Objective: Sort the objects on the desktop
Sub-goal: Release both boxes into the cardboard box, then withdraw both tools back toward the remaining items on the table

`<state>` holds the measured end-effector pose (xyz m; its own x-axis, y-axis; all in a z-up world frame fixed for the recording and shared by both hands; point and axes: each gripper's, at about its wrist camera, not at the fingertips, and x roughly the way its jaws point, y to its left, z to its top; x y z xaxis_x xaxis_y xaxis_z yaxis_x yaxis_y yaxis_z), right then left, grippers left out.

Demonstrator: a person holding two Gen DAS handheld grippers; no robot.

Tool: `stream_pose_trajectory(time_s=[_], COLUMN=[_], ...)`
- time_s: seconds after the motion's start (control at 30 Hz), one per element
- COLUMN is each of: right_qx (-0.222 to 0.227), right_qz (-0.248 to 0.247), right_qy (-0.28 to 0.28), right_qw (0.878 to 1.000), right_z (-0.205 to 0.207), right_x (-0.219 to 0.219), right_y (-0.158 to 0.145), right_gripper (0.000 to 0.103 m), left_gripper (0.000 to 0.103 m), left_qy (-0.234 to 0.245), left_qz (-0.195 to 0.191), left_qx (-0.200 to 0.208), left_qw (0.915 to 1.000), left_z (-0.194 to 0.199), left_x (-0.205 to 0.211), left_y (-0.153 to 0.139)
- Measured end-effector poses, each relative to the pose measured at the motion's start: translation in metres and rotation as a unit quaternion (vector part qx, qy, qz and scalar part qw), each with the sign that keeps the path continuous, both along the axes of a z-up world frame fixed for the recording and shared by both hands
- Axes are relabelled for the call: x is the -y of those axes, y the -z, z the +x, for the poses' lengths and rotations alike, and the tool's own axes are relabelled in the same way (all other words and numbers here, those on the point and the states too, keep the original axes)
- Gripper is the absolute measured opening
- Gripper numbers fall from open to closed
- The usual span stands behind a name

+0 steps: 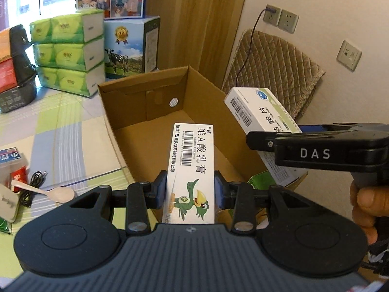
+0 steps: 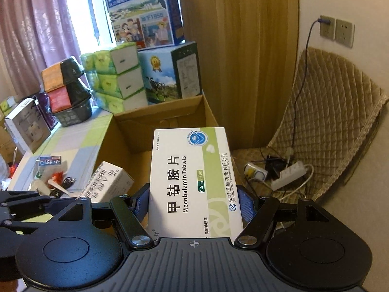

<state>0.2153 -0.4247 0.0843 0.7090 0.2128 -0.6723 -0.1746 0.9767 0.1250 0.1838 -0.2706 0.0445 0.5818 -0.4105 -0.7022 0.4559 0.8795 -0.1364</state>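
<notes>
Brown cardboard fills the left wrist view: an open cardboard box stands on the counter, and above its floor a narrow ointment carton is clamped between the blue pads of the left gripper. A slip is judged likely if the pads are loosened unevenly, since only the carton's lower end is held. Just to the right, the tablet box is carried by the right gripper over the box's right wall; a knock between the two cartons could be caused by any sideways drift. Free room is offered by the bare box floor ahead.

In the right wrist view, the tablet box is gripped at its lower sides by the right gripper, with the cardboard box below and beyond it. The ointment carton is seen close at left. A drop outside is risked by the near wall and the counter edge at right.
</notes>
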Motion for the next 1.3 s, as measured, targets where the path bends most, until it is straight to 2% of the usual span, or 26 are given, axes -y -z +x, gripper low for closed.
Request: stream_pose_trajectory(time_s=[0.17,0.5,0.7,0.87,0.93,1.2,1.3], right_qx=[-0.005,-0.012,0.006,0.011,0.014,0.017,0.015], right_qz=[0.001,0.018,0.036,0.047,0.053,0.074,0.066], right_qy=[0.006,-0.008,-0.009,-0.008,-0.013,-0.049,-0.067], right_qw=[1.000,1.000,0.999,0.999,0.998,0.996,0.995], right_z=[0.005,0.008,0.000,-0.015,-0.025,-0.068,-0.080], right_x=[0.002,-0.012,-0.019,-0.025,-0.029,-0.061,-0.078], right_y=[0.006,0.011,0.001,-0.009,-0.012,-0.019,-0.019], right_gripper=[0.069,0.069,0.073,0.077,0.081,0.087,0.087], left_gripper=[0.037,0.042,0.044,0.046,0.049,0.053,0.054], left_qy=[0.014,-0.020,-0.043,-0.063,-0.072,-0.106,-0.121], left_qz=[-0.007,0.000,-0.004,-0.007,-0.010,-0.010,-0.004], left_qx=[-0.006,0.021,0.025,0.022,0.020,0.014,0.011], left_qw=[0.9999,0.9996,0.9988,0.9978,0.9972,0.9942,0.9926], left_z=[0.009,-0.002,-0.011,-0.020,-0.026,-0.054,-0.063], left_x=[0.003,-0.033,-0.061,-0.085,-0.095,-0.138,-0.155], left_y=[0.012,-0.001,-0.006,-0.007,-0.006,-0.005,-0.005])
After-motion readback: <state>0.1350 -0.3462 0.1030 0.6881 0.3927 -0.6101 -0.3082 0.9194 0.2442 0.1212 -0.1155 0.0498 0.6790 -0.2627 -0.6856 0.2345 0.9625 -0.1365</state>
